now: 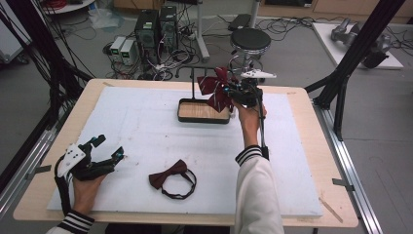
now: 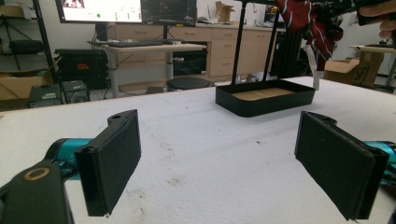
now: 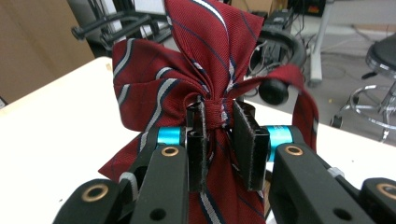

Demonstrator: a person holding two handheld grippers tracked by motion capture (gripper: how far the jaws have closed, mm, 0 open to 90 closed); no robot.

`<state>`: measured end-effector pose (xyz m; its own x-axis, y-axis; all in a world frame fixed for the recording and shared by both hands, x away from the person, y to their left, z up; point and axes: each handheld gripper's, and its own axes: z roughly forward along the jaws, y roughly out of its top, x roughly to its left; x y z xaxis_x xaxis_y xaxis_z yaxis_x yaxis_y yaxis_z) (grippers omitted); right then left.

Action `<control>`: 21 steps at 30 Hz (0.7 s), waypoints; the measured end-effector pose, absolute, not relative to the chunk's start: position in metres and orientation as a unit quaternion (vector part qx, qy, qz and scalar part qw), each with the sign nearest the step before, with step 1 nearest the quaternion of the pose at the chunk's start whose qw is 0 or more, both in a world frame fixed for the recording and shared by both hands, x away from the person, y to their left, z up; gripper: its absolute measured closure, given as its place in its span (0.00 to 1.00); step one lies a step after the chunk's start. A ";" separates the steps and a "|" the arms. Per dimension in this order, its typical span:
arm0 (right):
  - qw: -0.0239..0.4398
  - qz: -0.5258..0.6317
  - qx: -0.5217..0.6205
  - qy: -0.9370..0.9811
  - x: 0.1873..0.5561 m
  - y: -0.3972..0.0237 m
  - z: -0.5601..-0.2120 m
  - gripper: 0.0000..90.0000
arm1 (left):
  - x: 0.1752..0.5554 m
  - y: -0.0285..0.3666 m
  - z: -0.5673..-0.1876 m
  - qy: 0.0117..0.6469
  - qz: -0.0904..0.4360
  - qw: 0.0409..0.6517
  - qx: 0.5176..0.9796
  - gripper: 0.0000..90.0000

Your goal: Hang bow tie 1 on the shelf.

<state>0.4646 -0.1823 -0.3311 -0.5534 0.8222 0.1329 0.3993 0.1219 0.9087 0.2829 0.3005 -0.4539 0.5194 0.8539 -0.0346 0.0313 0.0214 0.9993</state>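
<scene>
Striped bow tie (image 3: 187,88) is pinched at its knot by the right gripper (image 3: 219,135), jaws clamped tight on it. In the high view it sits upper centre of the frame, tie (image 1: 216,90) held up by the right gripper (image 1: 243,92) at the stand (image 1: 195,80) that rises from the black tray (image 1: 203,111). Looks like it's being hung on the stand's top bar; can't tell if it's hooked on yet. Left gripper (image 1: 104,151) rests at lower left on the tabletop (image 1: 146,126), jaws wide apart, nothing between them; its own view shows both pads (image 2: 112,163) over bare white surface. Second bow tie (image 1: 174,179), plain dark red with a strap loop, lies flat at lower centre, untouched. Judgement: roughly halfway, first tie at the stand but not released, second one not yet picked up.
</scene>
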 end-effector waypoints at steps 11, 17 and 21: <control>0.173 0.477 0.438 0.742 0.468 -0.184 -0.345 0.84 | 0.283 0.300 -0.454 0.358 0.333 0.617 0.616 0.17; 0.162 0.455 0.437 0.759 0.470 -0.180 -0.350 0.84 | 0.283 0.300 -0.454 0.359 0.333 0.618 0.615 0.17; 0.157 0.442 0.434 0.769 0.473 -0.179 -0.354 0.84 | 0.283 0.300 -0.454 0.358 0.334 0.618 0.616 0.17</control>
<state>0.4725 -0.1788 -0.3545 -0.5743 0.8061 0.1429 0.5287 0.2320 0.8165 0.2826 0.3001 -0.4539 0.5210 0.8530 -0.0305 0.0279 0.0187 0.9994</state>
